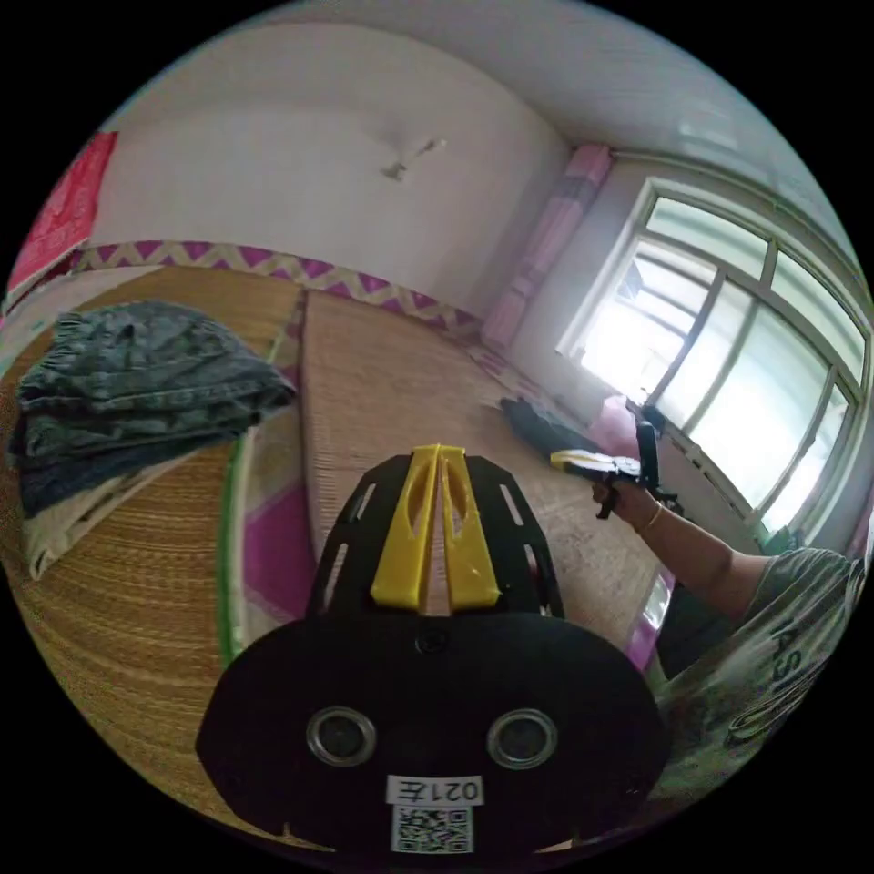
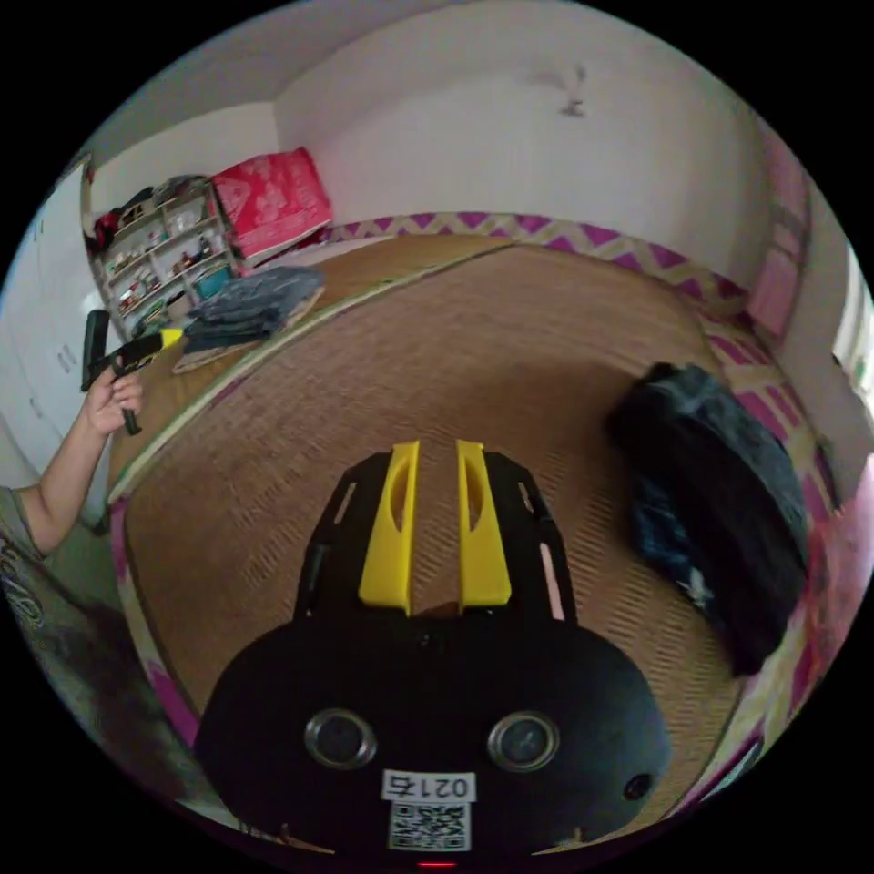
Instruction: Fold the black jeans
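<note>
Black jeans (image 2: 719,510) heaped right of spread right fingers (image 2: 482,528), untouched, left fingers (image 1: 405,537) pressed together

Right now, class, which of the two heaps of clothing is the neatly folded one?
The blue-grey denim stack on the far mat is folded in flat layers; the black jeans lie crumpled in a lump.

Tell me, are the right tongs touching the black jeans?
Apart. In the right gripper view the right tongs hang open over bare woven mat, and the black jeans lie off to one side with mat showing between.
</note>
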{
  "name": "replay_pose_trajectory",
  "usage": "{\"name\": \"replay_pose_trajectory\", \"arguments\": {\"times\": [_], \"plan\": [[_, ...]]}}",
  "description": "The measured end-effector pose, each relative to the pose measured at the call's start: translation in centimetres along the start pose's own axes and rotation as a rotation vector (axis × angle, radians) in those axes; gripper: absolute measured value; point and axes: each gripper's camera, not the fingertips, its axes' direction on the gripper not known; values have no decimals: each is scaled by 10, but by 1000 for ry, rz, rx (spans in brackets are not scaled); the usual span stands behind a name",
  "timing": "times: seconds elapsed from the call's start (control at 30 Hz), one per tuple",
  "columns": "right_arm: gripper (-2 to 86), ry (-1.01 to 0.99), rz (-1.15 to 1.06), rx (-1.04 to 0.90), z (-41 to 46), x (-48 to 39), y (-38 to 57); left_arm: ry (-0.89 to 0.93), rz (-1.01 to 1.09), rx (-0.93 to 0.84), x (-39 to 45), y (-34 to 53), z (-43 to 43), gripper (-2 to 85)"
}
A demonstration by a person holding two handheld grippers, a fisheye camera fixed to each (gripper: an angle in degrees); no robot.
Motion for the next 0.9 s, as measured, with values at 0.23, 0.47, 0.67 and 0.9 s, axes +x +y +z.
{"name": "replay_pose_trajectory", "arguments": {"times": [0.23,0.47,0.67,0.9], "plan": [[123,383,-158,21,-25,33,4,-8,52,-105,84,28,84,-8],[142,513,-499,-168,44,-7,-21,-32,130,-195,148,75,131,47],[92,801,-506,-235,91,-32,-45,-125,159,-197,174,111,135,0],[56,824,-346,-288,76,-33,-67,-108,107,-200,177,148,120,-9]]}}
